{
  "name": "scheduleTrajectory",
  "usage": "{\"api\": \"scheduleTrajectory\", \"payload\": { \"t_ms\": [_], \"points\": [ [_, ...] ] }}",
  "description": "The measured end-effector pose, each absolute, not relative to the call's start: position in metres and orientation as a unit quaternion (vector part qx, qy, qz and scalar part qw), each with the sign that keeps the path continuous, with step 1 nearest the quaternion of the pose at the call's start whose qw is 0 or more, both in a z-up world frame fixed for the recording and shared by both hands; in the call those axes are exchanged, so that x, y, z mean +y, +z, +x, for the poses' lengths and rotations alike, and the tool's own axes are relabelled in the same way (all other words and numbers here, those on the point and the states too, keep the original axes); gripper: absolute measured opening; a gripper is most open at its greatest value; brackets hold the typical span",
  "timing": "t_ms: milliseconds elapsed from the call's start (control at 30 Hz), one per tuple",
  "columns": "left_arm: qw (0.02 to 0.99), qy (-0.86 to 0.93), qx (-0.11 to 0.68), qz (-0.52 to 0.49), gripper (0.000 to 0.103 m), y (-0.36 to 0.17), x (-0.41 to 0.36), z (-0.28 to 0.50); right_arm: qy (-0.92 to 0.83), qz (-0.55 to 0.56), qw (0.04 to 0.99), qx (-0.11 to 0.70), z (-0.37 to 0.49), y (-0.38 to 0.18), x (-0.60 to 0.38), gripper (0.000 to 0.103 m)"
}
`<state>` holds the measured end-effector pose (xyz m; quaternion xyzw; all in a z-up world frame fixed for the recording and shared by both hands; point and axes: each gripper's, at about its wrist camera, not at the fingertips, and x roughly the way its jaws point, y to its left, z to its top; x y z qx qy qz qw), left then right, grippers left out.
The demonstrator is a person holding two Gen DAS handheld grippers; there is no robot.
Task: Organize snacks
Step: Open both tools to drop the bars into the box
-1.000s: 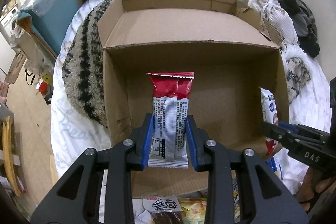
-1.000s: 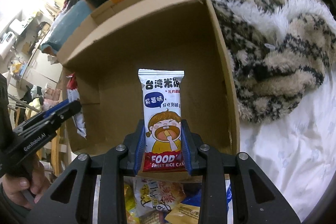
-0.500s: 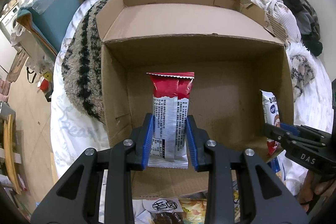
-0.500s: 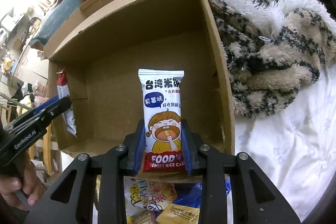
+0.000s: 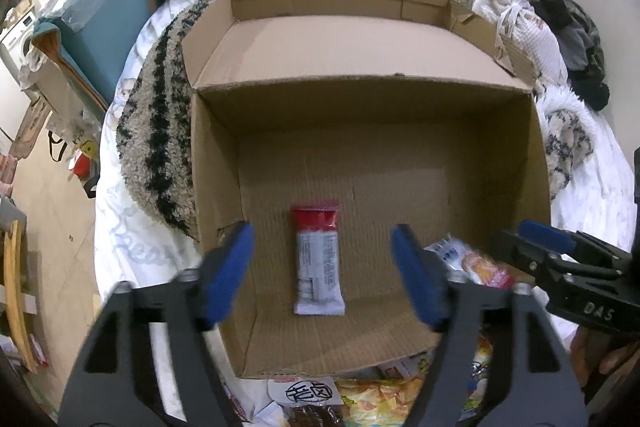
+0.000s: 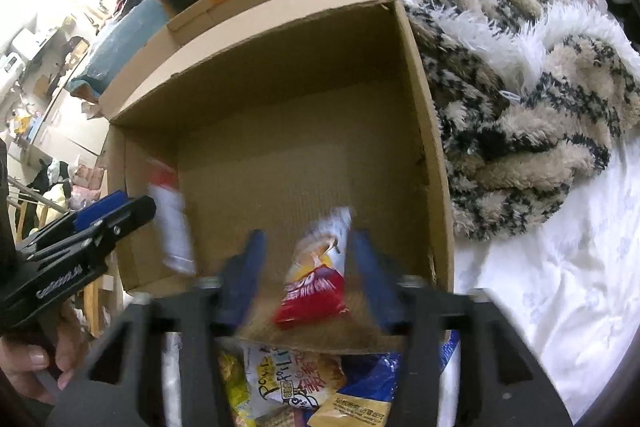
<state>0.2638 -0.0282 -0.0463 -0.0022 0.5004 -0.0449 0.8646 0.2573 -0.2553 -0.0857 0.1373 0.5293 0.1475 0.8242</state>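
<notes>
Both claws, left and right, have just sprung open, empty; the red bar lies flat in the cardboard box, the rice cake tumbling (light, crinkly; best pinched mid-wrapper).

The red-and-white snack bar is lying flat on the cardboard box floor near its front edge; the white-and-red rice cake packet is tilting, blurred, toward the front right corner.

The left hand-held gripper has just opened, and the red and white snack bar lies flat in the cardboard box.
</notes>
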Motion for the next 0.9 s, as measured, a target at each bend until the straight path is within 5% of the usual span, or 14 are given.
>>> {"api": "scheduleTrajectory", "payload": {
  "t_ms": [200,667,767,900],
  "points": [
    [0.868,-0.046,0.494,-0.004,0.081,-0.043,-0.029,0.264,0.144,0.148,0.838,0.505,0.258,-0.076,-0.258,0.080],
    [0.885,-0.060,0.461,-0.020,0.082,-0.027,-0.022,0.245,0.147,0.144,0.847,0.491,0.254,-0.063,-0.257,0.080],
    [0.892,-0.055,0.449,-0.029,0.096,-0.018,-0.016,0.235,0.152,0.142,0.856,0.473,0.248,-0.051,-0.256,0.081],
    [0.897,-0.054,0.438,-0.032,0.099,-0.008,-0.011,0.227,0.159,0.144,0.866,0.452,0.238,-0.038,-0.255,0.090]
  ]
}}
